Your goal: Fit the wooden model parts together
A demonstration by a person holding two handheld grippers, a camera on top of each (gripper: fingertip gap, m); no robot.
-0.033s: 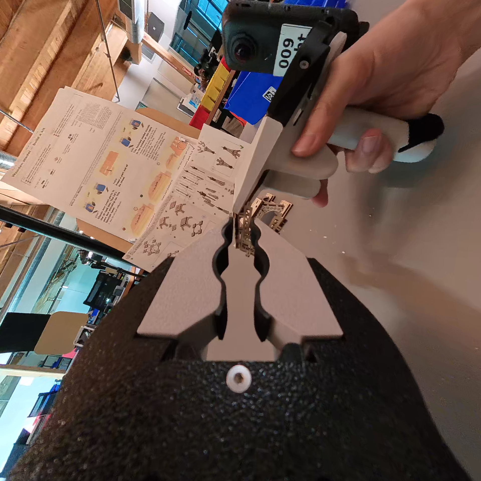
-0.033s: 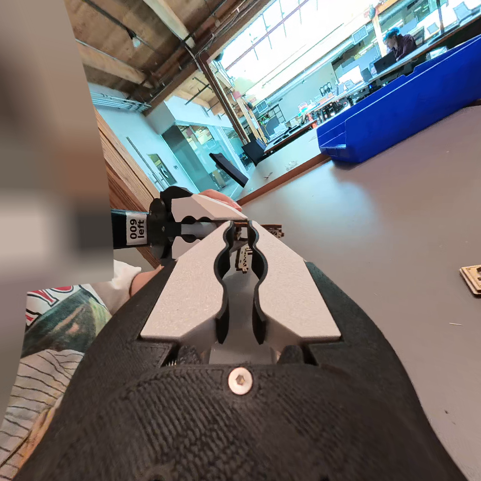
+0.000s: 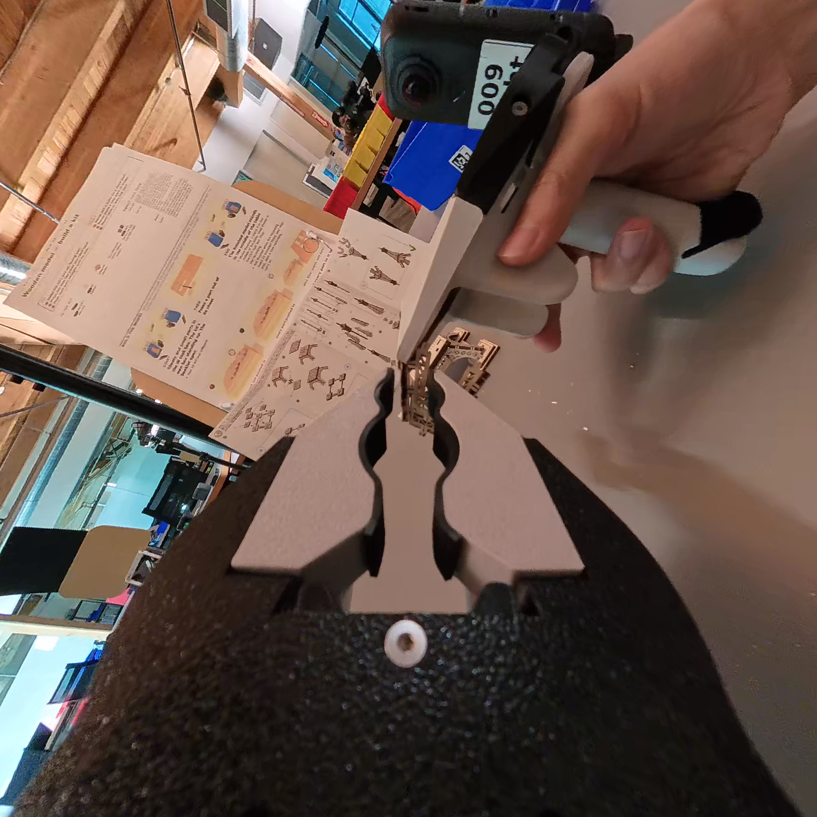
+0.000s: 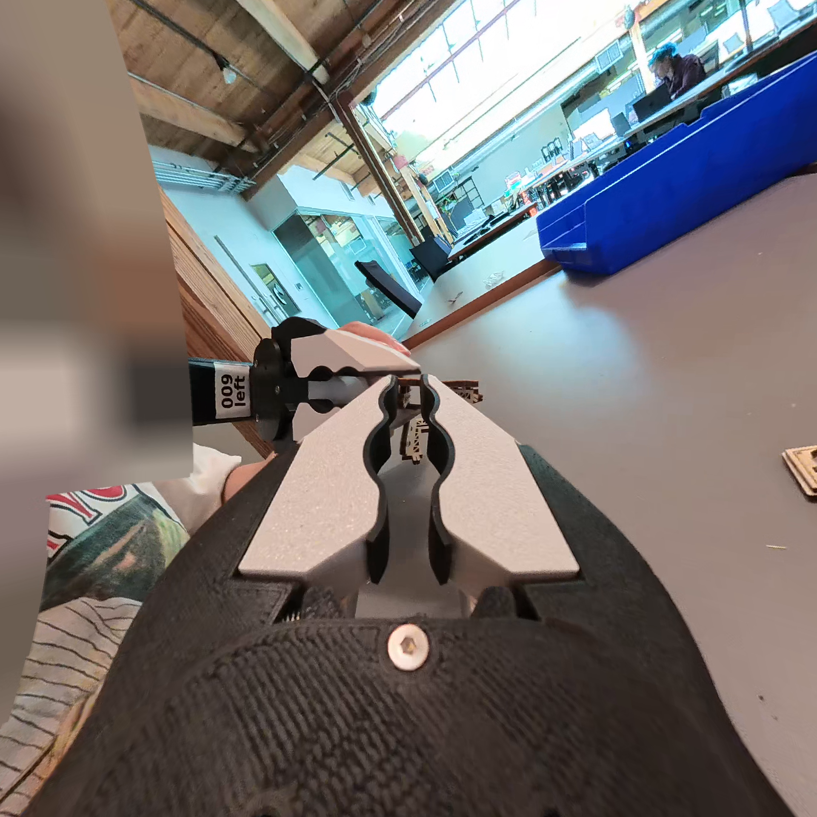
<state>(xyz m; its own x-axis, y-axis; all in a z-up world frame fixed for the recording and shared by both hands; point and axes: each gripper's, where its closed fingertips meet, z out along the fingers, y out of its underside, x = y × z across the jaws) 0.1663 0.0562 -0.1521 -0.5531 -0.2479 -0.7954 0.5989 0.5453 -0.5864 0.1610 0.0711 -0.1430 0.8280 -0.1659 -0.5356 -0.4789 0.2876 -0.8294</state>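
In the left wrist view my left gripper (image 3: 412, 389) is shut on a thin wooden lattice part (image 3: 418, 409) held edge-on between its tips. Just beyond it is a pale wooden arched model section (image 3: 464, 358). My right gripper (image 3: 406, 353), held by a hand (image 3: 641, 146), comes in from the upper right, its tips meeting the same parts. In the right wrist view my right gripper (image 4: 409, 389) is shut on the wooden model (image 4: 462, 391); a lattice piece (image 4: 415, 442) hangs between its fingers. The left gripper (image 4: 413, 370) meets it from the left.
A printed instruction sheet (image 3: 199, 274) lies on the grey table (image 4: 641, 398) behind the parts. A loose wooden piece (image 4: 802, 475) lies at the right edge. A blue bin (image 4: 685, 208) stands at the far side. A person's torso (image 4: 88, 552) is close on the left. Less than 4 cm separates the two grippers' tips.
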